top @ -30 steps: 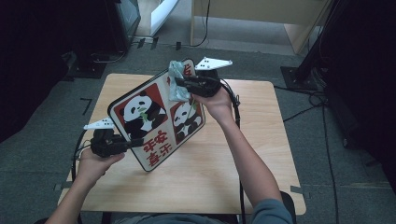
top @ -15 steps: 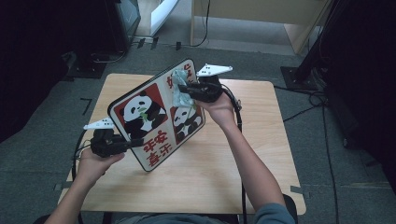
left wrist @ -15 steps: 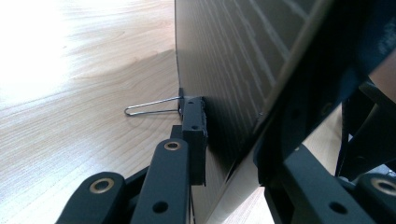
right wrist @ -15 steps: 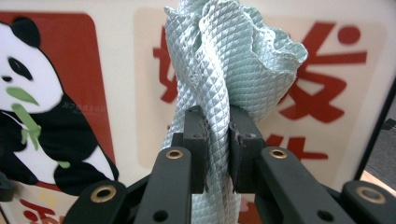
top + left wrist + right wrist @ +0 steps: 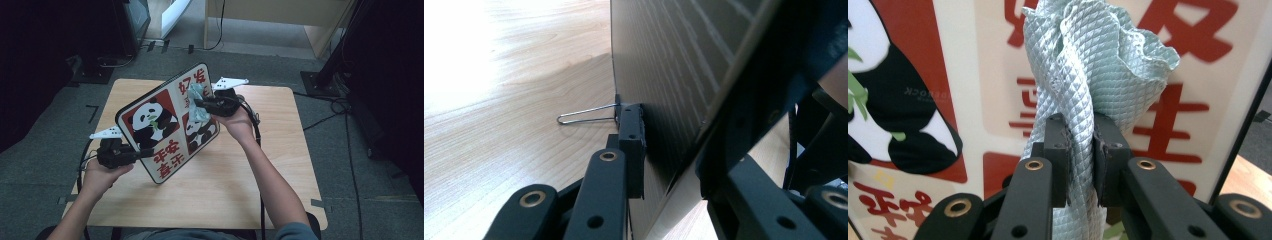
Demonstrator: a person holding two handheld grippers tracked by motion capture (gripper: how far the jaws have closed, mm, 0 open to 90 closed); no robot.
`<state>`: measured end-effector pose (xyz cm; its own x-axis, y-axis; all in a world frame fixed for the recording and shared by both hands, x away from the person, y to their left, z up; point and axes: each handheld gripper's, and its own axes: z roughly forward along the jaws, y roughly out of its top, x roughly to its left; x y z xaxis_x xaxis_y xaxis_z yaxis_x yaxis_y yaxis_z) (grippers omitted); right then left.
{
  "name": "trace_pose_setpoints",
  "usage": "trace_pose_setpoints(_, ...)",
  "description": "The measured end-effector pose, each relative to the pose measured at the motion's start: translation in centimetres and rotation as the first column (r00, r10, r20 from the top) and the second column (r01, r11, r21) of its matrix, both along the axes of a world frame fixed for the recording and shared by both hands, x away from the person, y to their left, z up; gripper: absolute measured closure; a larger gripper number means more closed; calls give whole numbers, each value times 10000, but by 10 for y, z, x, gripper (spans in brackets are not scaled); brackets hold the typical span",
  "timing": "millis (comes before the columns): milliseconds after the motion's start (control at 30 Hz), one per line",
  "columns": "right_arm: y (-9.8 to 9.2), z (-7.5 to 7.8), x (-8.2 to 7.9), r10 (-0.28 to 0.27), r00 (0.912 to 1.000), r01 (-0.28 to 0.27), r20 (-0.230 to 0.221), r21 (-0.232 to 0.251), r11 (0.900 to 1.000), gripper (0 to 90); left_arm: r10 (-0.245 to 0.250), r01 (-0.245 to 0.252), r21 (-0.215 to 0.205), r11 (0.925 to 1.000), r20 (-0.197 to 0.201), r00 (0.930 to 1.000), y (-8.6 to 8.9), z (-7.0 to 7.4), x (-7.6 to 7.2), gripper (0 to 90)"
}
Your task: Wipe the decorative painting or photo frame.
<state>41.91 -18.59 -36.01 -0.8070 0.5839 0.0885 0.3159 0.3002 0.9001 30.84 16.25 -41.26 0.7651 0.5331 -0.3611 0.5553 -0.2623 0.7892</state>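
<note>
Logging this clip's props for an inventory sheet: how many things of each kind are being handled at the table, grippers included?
Grippers: 2, left gripper and right gripper
Panda boards: 1, panda board
Cloths: 1, cloth
Tables: 1, table
Total: 5

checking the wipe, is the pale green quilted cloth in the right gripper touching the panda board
Cannot tell. The right gripper view shows the right gripper clamped on the pale green quilted cloth right before the panda board, but no plain contact or gap.

a panda-printed board (image 5: 167, 125) stands tilted on the wooden table, a bunched pale-green cloth (image 5: 1088, 75) pressed against its face.
</note>
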Motion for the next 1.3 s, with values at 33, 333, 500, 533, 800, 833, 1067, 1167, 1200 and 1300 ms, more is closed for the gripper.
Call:
trace_pose_setpoints(33, 0, -1, -1, 1, 10000, -1, -43, -33, 10000, 796, -8, 8, -1, 10000, 0, 10000, 0, 0, 0, 760)
trace_pose_setpoints(333, -1, -11, -3, -80, 9997, 78, -236, -90, 9999, 797, -33, 33, -8, 10000, 4, 10000, 0, 0, 0, 758)
trace_pose_setpoints(500, -1, -17, -5, -53, 9991, 48, -431, -123, 9999, 796, -55, 55, -9, 10000, 18, 10000, 0, 0, 0, 757)
trace_pose_setpoints(533, -2, -18, -5, -71, 9988, 65, -479, -137, 9999, 796, -57, 57, -8, 10000, 19, 10000, 0, 0, 0, 757)
trace_pose_setpoints(800, -3, -30, -8, -97, 9974, 78, -715, -268, 9996, 794, -114, 114, -78, 9999, -19, 9999, 0, -1, 0, 753)
trace_pose_setpoints(833, -3, -31, -8, -93, 9974, 74, -717, -277, 9996, 794, -120, 120, -78, 9999, -18, 9999, 0, -1, 0, 753)
trace_pose_setpoints(1067, -4, -40, -12, -176, 9965, 155, -814, -257, 9995, 794, -129, 129, -79, 9999, -17, 9999, 0, -1, 0, 751)
trace_pose_setpoints(1167, -5, -44, -12, -215, 9950, 186, -976, -306, 9994, 794, -115, 115, -100, 9999, -23, 9999, 0, -1, 0, 751)
trace_pose_setpoints(1200, -5, -45, -13, -226, 9942, 193, -1051, -320, 9993, 794, -134, 134, -74, 9999, -11, 9999, 0, -1, 0, 751)
trace_pose_setpoints(1300, -6, -50, -14, -250, 9940, 220, -1064, -289, 9993, 794, -133, 133, -79, 9999, -11, 9999, 0, -1, 0, 751)
